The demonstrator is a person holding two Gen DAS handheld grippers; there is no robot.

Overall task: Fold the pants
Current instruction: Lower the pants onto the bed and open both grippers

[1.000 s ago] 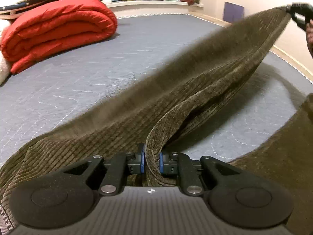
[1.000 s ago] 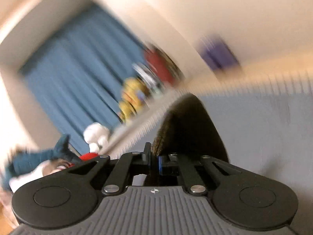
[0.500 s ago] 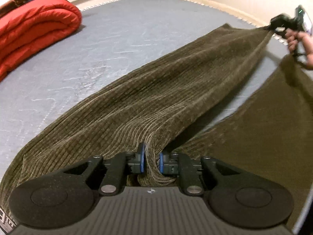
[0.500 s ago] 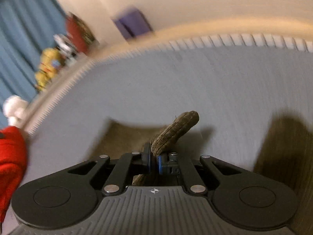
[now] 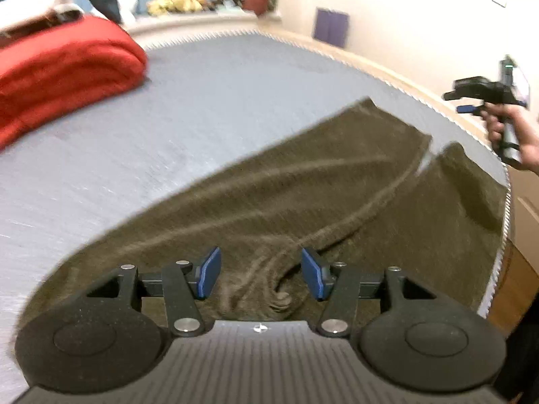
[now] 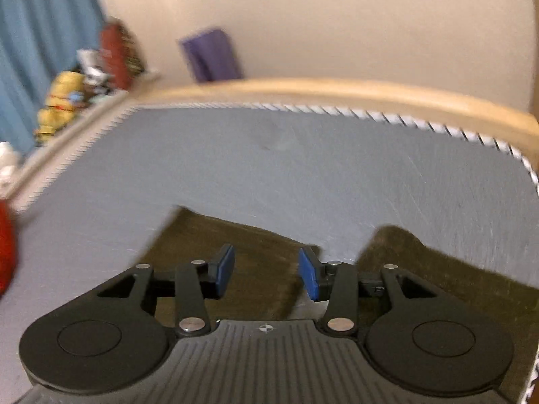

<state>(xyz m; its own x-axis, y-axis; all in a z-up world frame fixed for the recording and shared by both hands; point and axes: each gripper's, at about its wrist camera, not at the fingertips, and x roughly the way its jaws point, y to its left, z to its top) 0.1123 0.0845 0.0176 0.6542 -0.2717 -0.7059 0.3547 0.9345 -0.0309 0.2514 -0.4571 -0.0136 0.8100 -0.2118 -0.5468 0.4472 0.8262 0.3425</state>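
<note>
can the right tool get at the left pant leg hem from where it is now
Probably yes. The right tool is open and hangs just above the left leg's hem, which lies flat on the mattress. Nothing sits between them; the other leg lies apart to its right.

We count one pair of pants (image 5: 303, 195), one red blanket (image 5: 60, 74), one bed (image 5: 209, 94), two grippers: left gripper (image 5: 261, 272), right gripper (image 6: 266, 271).

A grey mattress (image 5: 209, 107) fills the room, edged by a pale wooden frame (image 6: 337, 89). Cream walls (image 6: 337, 17) rise behind; blue curtains (image 6: 40, 33), blurred, probably cover a window.
</note>
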